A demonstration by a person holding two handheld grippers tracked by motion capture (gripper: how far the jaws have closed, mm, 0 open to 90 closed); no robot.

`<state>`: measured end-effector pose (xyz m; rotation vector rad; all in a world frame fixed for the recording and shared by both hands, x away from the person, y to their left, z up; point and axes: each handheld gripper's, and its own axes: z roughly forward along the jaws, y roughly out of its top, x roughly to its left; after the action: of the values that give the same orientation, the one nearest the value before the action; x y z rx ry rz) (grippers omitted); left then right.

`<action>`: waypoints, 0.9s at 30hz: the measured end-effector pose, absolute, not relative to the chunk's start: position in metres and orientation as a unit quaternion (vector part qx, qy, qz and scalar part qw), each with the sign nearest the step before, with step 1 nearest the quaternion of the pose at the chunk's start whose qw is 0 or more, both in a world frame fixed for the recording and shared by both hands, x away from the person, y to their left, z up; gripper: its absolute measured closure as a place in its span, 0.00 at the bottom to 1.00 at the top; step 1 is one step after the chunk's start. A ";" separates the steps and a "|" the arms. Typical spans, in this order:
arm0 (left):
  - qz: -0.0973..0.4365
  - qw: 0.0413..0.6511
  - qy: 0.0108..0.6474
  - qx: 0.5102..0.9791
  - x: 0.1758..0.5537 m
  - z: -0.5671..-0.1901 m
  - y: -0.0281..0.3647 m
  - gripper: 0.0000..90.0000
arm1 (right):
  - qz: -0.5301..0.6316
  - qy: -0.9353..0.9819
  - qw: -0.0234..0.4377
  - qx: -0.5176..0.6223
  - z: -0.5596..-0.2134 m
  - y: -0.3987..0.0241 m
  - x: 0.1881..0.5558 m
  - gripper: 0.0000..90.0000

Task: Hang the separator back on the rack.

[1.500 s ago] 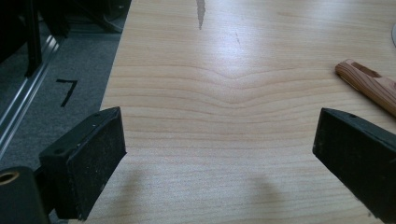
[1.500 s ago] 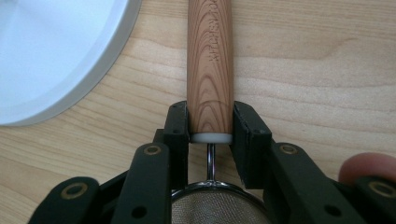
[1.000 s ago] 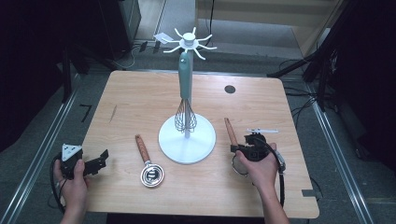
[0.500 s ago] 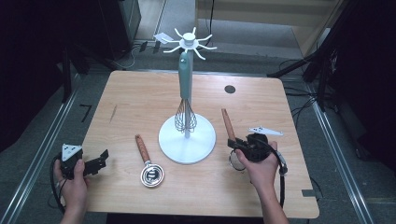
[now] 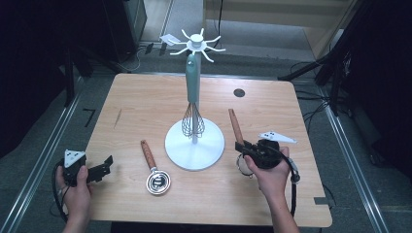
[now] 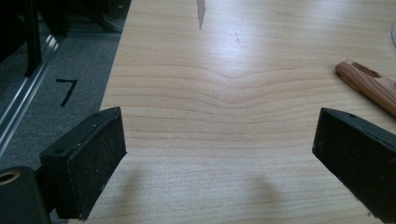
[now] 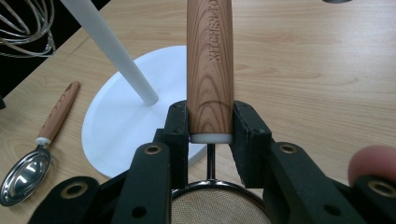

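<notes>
Strainer gripped at the handle base by right gripper, beside the rack.
Table (image 5: 145,102) holds the white utensil rack (image 5: 195,143) with a whisk (image 5: 192,121) hanging; hoisting the strainer (image 7: 210,70) toward a hook could clip them. Right gripper (image 7: 210,126) is clamped near the mesh, so the long handle may pivot. Spoon (image 5: 154,170) lies left; left gripper (image 6: 219,154) idles agape, empty.

"KITCHEN TO…" on strainer handle (image 7: 209,65), "7" on floor (image 6: 67,89)
</notes>
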<state>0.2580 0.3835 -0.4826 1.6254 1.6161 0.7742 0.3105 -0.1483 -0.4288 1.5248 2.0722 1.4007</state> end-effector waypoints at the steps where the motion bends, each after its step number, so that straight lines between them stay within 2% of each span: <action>1: 0.299 0.353 0.625 0.629 0.258 -0.483 0.383 0.03 | 0.476 0.703 0.108 0.517 -0.428 -0.148 0.310 0.79; 27: 0.300 0.352 0.625 0.629 0.258 -0.483 0.383 0.03 | 0.514 0.703 0.133 0.473 -0.407 -0.137 0.295 0.79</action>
<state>0.2580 0.3832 -0.4826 1.6281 1.6167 0.7776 0.2950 -0.1366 -0.4067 1.3716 2.0393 1.4916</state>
